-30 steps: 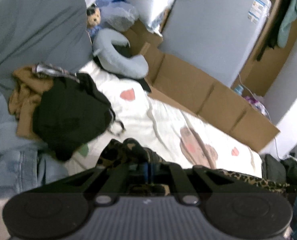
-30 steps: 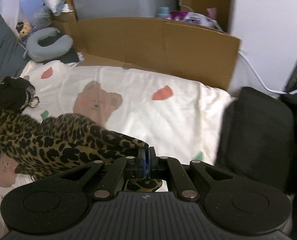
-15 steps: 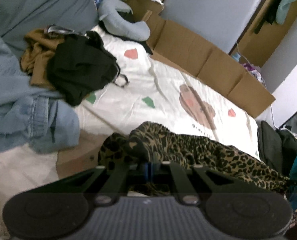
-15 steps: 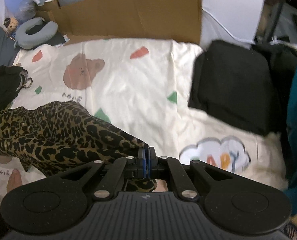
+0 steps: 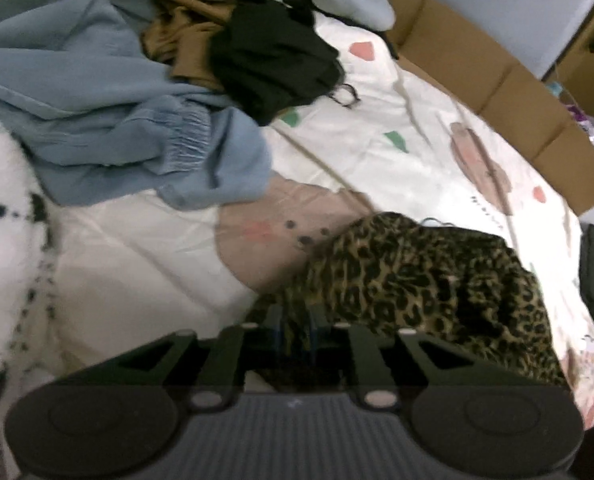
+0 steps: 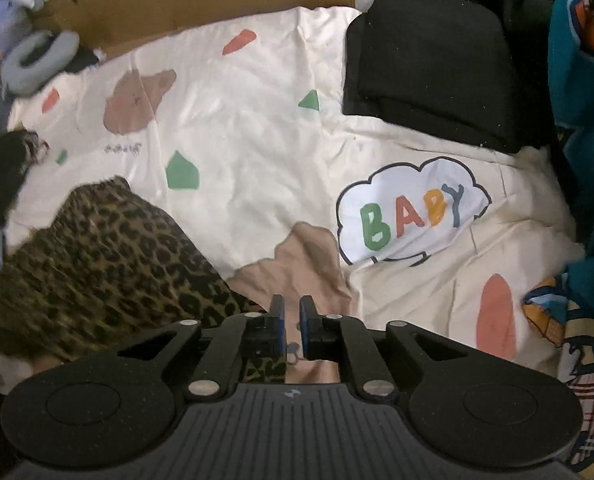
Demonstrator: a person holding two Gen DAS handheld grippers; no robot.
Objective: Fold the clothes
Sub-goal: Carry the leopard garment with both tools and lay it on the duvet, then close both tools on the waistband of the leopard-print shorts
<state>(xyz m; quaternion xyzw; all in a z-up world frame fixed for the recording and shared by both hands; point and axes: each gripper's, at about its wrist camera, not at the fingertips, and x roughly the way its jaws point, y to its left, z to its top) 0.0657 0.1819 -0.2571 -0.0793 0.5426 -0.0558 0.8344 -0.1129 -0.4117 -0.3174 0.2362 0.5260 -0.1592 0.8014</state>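
Observation:
The leopard-print garment (image 5: 425, 280) lies bunched on the cream printed bedsheet (image 5: 137, 260), spreading right from my left gripper (image 5: 295, 328). That gripper's jaws are opening, with a fold of the leopard cloth loose in the gap between them. In the right wrist view the same garment (image 6: 105, 256) lies at the lower left, its corner tucked under my right gripper (image 6: 291, 320). The right jaws are opening too, and only the sheet (image 6: 257, 140) shows between the blue pads.
A heap of light-blue denim clothes (image 5: 117, 120), a black garment (image 5: 273, 56) and a brown one (image 5: 177, 20) lie at the bed's far left. A folded black garment (image 6: 429, 64) sits far right. Cardboard (image 5: 497, 80) lines the far edge; teal fabric (image 6: 585, 80) hangs right.
Both grippers came down toward the bed with the leopard garment, which now rests on the sheet. Both pairs of jaws, shut on the cloth before, have parted.

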